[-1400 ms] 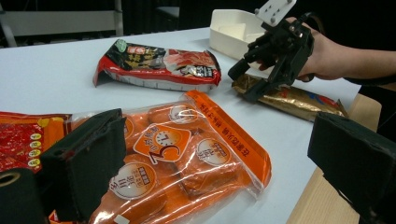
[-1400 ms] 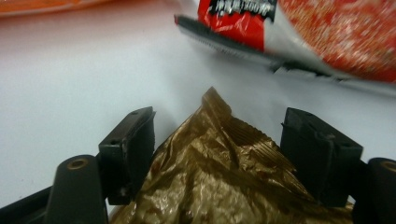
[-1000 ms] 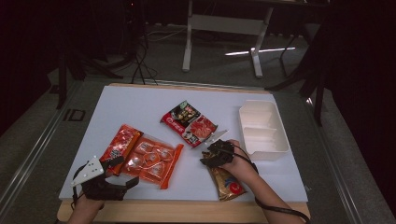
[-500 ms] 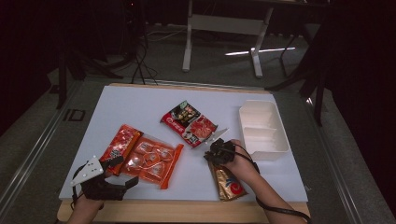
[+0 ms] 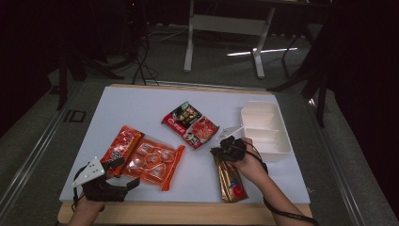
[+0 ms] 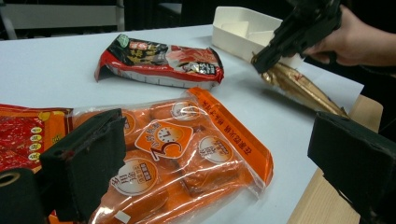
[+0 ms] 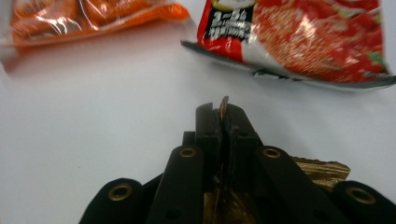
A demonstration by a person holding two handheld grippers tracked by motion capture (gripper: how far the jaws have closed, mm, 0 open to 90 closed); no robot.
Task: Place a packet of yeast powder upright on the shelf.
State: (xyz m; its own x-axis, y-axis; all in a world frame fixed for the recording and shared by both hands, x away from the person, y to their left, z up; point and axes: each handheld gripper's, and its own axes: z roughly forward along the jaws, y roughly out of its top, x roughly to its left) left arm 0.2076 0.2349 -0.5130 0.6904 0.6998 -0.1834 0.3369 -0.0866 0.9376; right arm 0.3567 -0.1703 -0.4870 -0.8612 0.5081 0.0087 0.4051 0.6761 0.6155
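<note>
Centrally, a gold snack packet (image 5: 230, 181) lay near the front edge of the white table (image 5: 141, 106), its top edge pinched between the closed jaws of the right gripper (image 5: 227, 147); in the right gripper view a thin sliver of gold foil (image 7: 223, 106) stuck up between the two pressed black jaws. Seen from the left gripper view, the packet's gripped end was lifted off the table while its far end rested near the table's wooden edge. Just beyond the gold packet and to its right sat a white two-compartment tray (image 5: 263, 129), close to the right hand (image 5: 251, 165). Beyond the packet and slightly to its left lay a red and black noodle packet (image 5: 190, 124), flat on the table. Farther to the left of the gold packet lay a clear orange multipack of small cakes (image 5: 153, 161), and touching that, on its far-left side, a flat red-orange packet (image 5: 121, 146). The left gripper (image 5: 117, 174) rested low at the front-left corner of the table, well apart from the gold packet, its jaws spread wide and holding nothing, pointed toward the orange multipack.
</note>
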